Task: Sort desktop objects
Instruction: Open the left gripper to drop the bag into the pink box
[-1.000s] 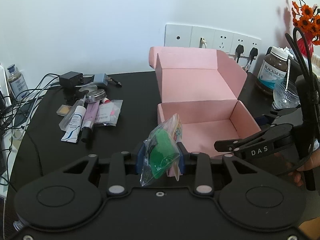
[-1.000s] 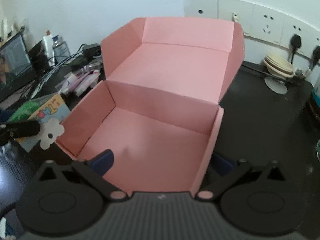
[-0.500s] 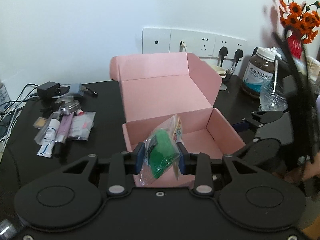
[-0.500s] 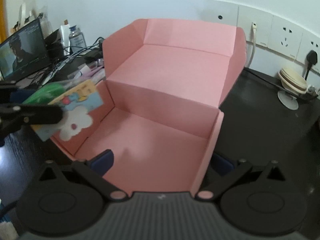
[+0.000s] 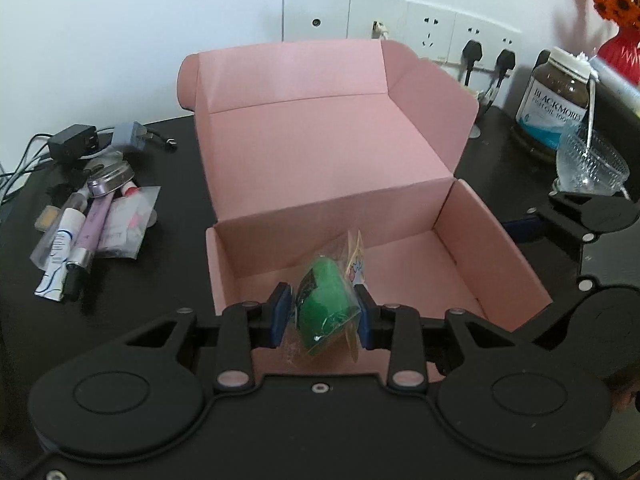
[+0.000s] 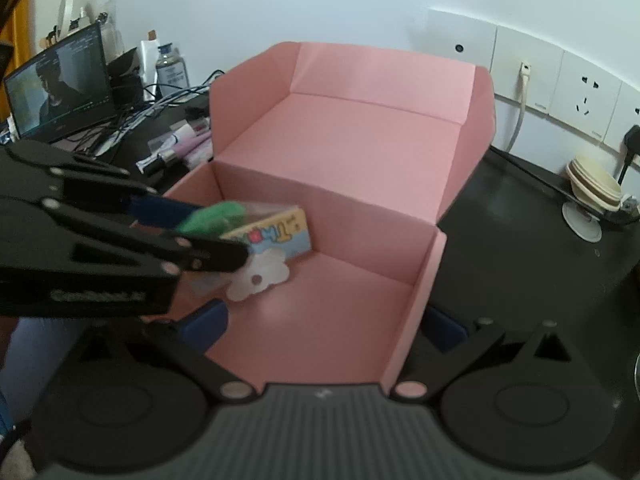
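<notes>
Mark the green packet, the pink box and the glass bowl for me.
green packet [image 5: 322, 308], left wrist view, green middle between the fingers.
pink box [image 5: 492, 240], left wrist view, inner right wall.
glass bowl [image 5: 590, 164], left wrist view, its cut-glass side.

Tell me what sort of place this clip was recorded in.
Probably a home desk or study corner: a dark desk against a white wall with a row of sockets, a laptop amid cables, plus a supplement jar and toiletries.

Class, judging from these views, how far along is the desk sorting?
Done: nothing lies in the pink box yet. In hand: left tongs hold a green packet over it; right tongs straddle its front wall. Left: the tubes and sachets beside the box.
</notes>
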The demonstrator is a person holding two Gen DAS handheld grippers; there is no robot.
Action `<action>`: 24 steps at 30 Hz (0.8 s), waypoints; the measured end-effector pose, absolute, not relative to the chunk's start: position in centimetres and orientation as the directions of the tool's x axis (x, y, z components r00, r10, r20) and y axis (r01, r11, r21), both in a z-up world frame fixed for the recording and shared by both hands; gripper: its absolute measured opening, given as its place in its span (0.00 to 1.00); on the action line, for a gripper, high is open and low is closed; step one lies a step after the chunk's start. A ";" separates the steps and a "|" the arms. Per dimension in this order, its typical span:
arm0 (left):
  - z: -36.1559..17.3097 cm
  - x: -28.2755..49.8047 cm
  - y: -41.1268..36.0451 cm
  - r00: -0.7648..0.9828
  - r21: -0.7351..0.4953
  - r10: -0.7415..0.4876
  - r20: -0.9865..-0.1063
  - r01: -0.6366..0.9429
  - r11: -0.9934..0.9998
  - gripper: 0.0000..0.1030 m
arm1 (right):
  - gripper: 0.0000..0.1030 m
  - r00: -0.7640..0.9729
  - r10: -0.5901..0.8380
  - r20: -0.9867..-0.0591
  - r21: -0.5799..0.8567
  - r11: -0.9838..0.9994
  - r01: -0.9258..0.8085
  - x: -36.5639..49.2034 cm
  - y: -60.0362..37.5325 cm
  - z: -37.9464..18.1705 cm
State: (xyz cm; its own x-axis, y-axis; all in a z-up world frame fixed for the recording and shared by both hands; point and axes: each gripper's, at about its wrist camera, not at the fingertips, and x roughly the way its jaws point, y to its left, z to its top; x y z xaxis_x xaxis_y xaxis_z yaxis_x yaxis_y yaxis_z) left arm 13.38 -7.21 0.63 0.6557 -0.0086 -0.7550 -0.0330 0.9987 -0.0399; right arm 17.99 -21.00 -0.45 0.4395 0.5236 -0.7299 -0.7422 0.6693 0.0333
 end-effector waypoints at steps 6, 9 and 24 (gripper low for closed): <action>0.5 14.1 -7.3 0.634 -0.050 -0.019 -0.773 -0.032 0.998 0.34 | 0.99 0.431 0.525 -0.734 0.036 0.664 -0.747 18.2 -20.8 -0.5; 0.4 14.8 -7.7 0.618 -0.031 -0.011 -0.786 -0.022 0.999 0.35 | 0.99 0.428 0.522 -0.737 0.034 0.662 -0.749 18.2 -20.8 -0.5; 3.0 12.6 -7.2 0.687 -0.034 -0.017 -0.726 -0.010 0.999 0.94 | 0.99 0.440 0.510 -0.739 0.011 0.663 -0.749 17.3 -20.7 -0.4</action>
